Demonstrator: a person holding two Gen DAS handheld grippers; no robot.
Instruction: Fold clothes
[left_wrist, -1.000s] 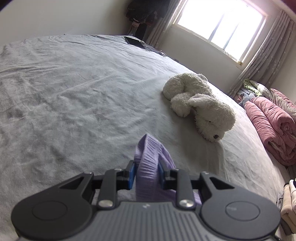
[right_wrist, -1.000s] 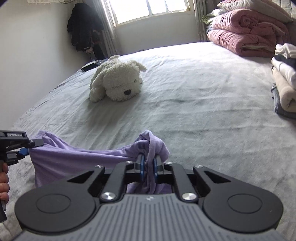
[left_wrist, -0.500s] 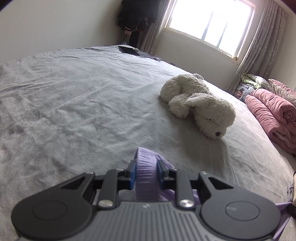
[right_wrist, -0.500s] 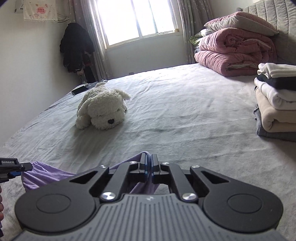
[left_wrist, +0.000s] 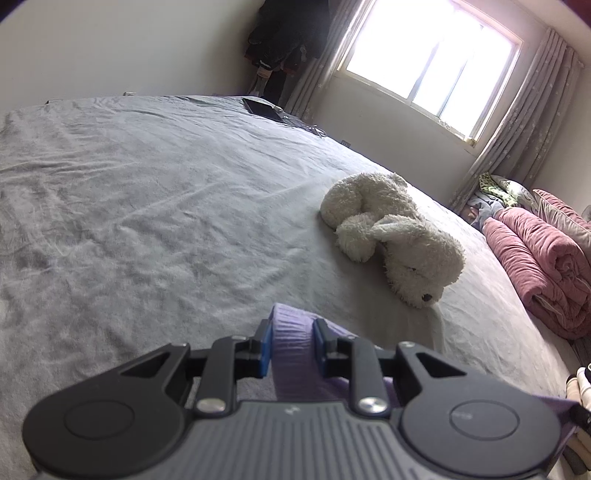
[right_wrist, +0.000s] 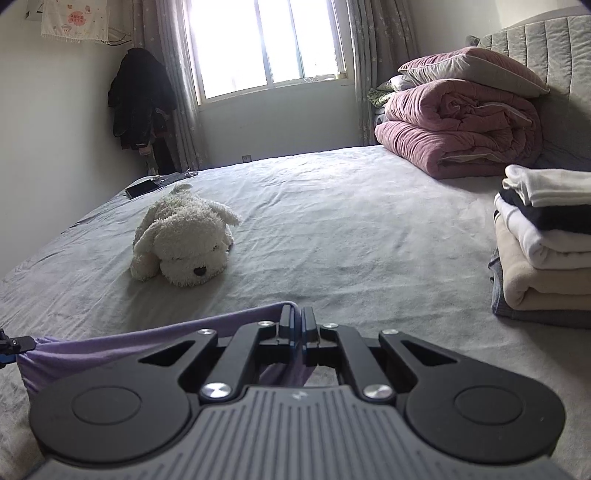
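Here we grasp the purple garment (right_wrist: 110, 349) in our left gripper (left_wrist: 292, 341) and right gripper (right_wrist: 298, 325), near the plush dog (right_wrist: 184, 243).

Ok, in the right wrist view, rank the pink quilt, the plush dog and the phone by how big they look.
1. pink quilt
2. plush dog, though it lies nearer the camera
3. phone, smallest and farther off

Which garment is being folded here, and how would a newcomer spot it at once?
Start at the big grey bed. At its near edge a purple garment hangs stretched between the left hand-held gripper and the right hand-held gripper. It is the only purple cloth; the folded stack is white, dark and beige, the rolled quilt pink.
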